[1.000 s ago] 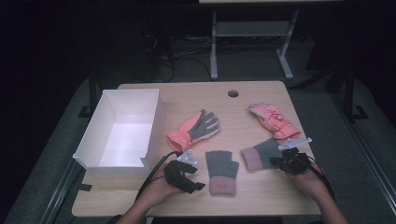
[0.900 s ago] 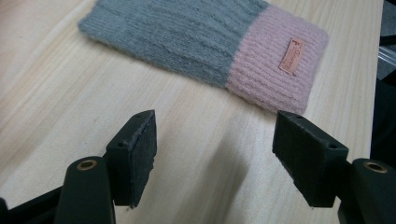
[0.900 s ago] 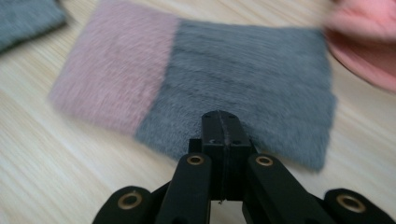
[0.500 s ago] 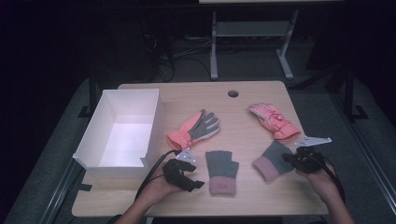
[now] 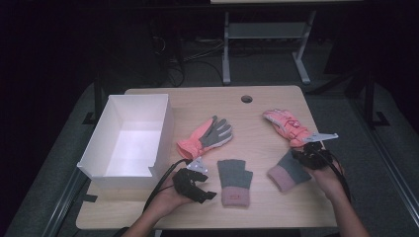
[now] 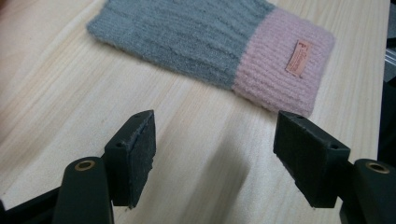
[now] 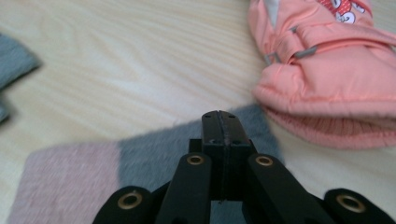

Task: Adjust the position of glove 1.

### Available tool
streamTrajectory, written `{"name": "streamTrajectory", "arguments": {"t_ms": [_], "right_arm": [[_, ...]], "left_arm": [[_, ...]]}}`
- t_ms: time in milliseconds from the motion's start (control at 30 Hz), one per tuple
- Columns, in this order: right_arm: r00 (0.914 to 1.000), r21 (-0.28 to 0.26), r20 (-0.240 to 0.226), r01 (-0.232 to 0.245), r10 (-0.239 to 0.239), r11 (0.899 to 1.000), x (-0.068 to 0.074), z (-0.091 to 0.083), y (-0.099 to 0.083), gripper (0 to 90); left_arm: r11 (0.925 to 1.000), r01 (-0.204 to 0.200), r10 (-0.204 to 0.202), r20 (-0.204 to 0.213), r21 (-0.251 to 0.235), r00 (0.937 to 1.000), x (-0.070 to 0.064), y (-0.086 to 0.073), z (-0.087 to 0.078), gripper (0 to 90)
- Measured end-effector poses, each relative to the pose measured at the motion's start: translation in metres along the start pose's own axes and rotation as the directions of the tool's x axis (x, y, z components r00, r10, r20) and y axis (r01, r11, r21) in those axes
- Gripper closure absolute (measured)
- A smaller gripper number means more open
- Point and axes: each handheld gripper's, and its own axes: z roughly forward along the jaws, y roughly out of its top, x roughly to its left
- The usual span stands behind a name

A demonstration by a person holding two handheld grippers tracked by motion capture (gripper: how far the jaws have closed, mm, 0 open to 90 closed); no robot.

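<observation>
A grey mitten with a pink cuff lies flat near the table's front, just right of my left gripper. That gripper rests low over the wood, open, with nothing between its jaws. A second grey and pink mitten lies to the right. My right gripper is shut on its grey end. Just beyond that sits a coral padded glove. Another coral glove with a grey palm lies in the middle of the table.
An open white box stands at the table's left side. The light wooden table has a round cable hole near its far edge. Black cables trail from both grippers toward the front edge.
My right gripper moved right and toward the front edge, and the right mitten came with it, turning its cuff toward the front left. The left gripper barely shifted.
</observation>
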Motion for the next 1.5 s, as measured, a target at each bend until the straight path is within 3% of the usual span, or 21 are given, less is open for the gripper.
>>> {"name": "streamTrajectory", "arguments": {"t_ms": [267, 400, 667, 867, 967, 1200, 1233, 1333, 1367, 1433, 1467, 1500], "right_arm": [[0.9990, 0.044, 0.033, -0.031, 0.030, 0.999, -0.008, 0.023, 0.008, 90.0], [0.9993, 0.052, 0.024, -0.030, 0.028, 0.998, -0.008, 0.028, 0.007, 90.0], [0.9995, 0.055, -0.030, 0.015, -0.013, 0.998, 0.007, 0.032, 0.010, 90.0], [0.9930, 0.045, -0.098, 0.070, -0.065, 0.997, 0.023, 0.038, 0.015, 90.0], [0.9912, 0.053, -0.116, 0.070, -0.064, 0.996, 0.028, 0.040, 0.018, 90.0], [0.9746, 0.038, -0.179, 0.143, -0.134, 0.989, 0.049, 0.051, 0.028, 90.0], [0.9707, 0.037, -0.191, 0.156, -0.146, 0.987, 0.056, 0.053, 0.031, 90.0], [0.9699, 0.032, -0.184, 0.169, -0.160, 0.985, 0.060, 0.053, 0.032, 90.0], [0.9686, 0.019, -0.185, 0.173, -0.166, 0.985, 0.060, 0.050, 0.033, 90.0], [0.9706, -0.015, -0.190, 0.147, -0.148, 0.989, 0.056, 0.040, 0.033, 90.0], [0.9713, -0.040, -0.193, 0.134, -0.139, 0.990, 0.053, 0.029, 0.031, 90.0], [0.9707, -0.048, -0.193, 0.137, -0.144, 0.989, 0.052, 0.024, 0.029, 90.0]], "left_arm": [[1.0000, -0.002, 0.002, 0.007, 0.004, 1.0000, 0.001, 0.000, 0.002, 29.4], [1.0000, 0.000, 0.000, 0.006, 0.000, 1.0000, 0.001, -0.001, 0.002, 29.4], [0.9999, -0.010, 0.010, 0.005, 0.006, 0.9999, 0.000, 0.000, 0.001, 29.4], [1.0000, -0.001, 0.001, 0.006, -0.001, 1.0000, -0.001, 0.000, 0.002, 29.4], [1.0000, -0.003, 0.003, 0.007, -0.002, 1.0000, -0.001, 0.000, 0.001, 29.5], [1.0000, -0.001, 0.001, 0.018, -0.007, 0.9998, -0.002, 0.001, 0.000, 32.6], [0.9998, -0.010, 0.011, 0.017, -0.017, 0.9998, -0.003, 0.001, 0.000, 38.0], [0.9996, 0.001, 0.000, 0.027, -0.028, 0.9996, -0.005, 0.002, 0.000, 52.9], [0.9995, -0.002, 0.003, 0.031, -0.030, 0.9995, -0.005, 0.003, 0.000, 52.9], [0.9992, 0.005, -0.003, 0.050, -0.039, 0.9987, -0.006, 0.005, 0.001, 66.8], [0.9996, -0.005, 0.007, 0.069, -0.029, 0.9976, -0.008, 0.008, 0.004, 78.6], [0.9996, -0.005, 0.007, 0.069, -0.029, 0.9976, -0.008, 0.008, 0.004, 83.5]]}}
